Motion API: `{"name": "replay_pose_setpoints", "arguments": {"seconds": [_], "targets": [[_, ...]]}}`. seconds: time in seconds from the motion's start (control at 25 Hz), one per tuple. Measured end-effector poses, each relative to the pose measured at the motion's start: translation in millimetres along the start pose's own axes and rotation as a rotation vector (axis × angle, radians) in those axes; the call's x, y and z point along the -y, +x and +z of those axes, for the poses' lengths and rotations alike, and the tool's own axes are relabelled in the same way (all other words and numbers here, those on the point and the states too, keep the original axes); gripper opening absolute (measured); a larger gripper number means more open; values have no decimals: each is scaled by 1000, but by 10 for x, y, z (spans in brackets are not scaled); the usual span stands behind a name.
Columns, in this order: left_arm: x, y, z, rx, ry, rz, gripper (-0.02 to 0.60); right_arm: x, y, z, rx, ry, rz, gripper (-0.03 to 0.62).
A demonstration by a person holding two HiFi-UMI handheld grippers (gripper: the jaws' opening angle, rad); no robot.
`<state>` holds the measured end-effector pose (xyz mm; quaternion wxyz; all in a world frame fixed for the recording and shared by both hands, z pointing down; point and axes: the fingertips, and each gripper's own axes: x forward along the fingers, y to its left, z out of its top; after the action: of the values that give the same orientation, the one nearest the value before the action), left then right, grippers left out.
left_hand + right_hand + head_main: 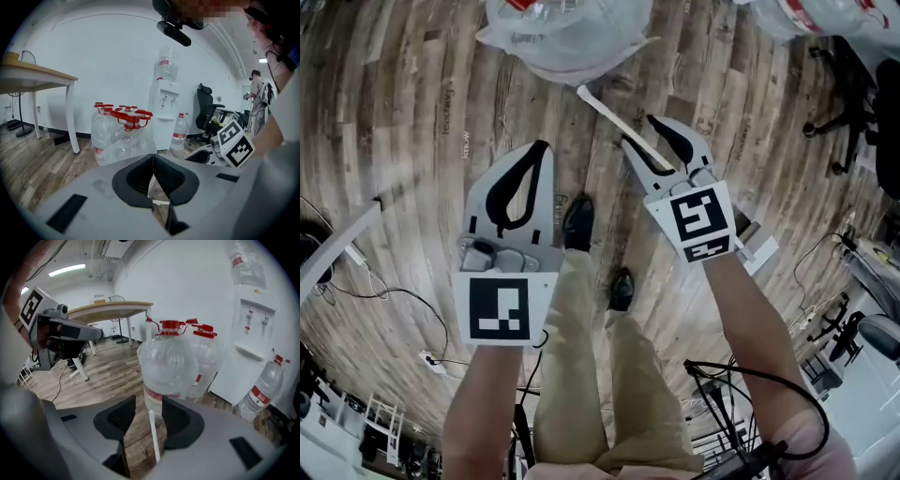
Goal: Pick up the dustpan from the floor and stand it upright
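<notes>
The dustpan's thin white handle (600,108) slants across the wooden floor, and a white part of the pan (761,251) shows behind my right gripper's cube. My right gripper (639,129) is open, its jaws spread on either side of the handle. In the right gripper view the handle (153,439) runs up the gap between the dark pads, touching neither. That gripper (149,405) is not clamped on it. My left gripper (538,148) hangs to the left of the handle, shut and holding nothing. In its own view the left gripper (153,160) has its pads pressed together.
Large clear water bottles (562,33) with red caps (169,326) stand just beyond the handle's far end. A white water dispenser (164,112) and an office chair (848,94) are to the right. A wooden table (112,310) and floor cables (394,300) lie left. The person's shoes (578,221) are between the grippers.
</notes>
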<state>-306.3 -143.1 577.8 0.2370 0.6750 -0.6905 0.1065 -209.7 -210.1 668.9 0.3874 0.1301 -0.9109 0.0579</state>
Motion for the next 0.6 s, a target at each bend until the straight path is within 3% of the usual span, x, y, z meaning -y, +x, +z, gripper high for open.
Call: {"name": "replay_pose_setpoints", "arguments": {"seconds": [0.16, 0.6], "targets": [[-137, 203, -361, -9, 13, 5, 14, 53, 320, -368, -41, 20, -6, 176], [-302, 665, -977, -3, 50, 7, 14, -8, 1118, -1058, -148, -89, 52, 173]]}}
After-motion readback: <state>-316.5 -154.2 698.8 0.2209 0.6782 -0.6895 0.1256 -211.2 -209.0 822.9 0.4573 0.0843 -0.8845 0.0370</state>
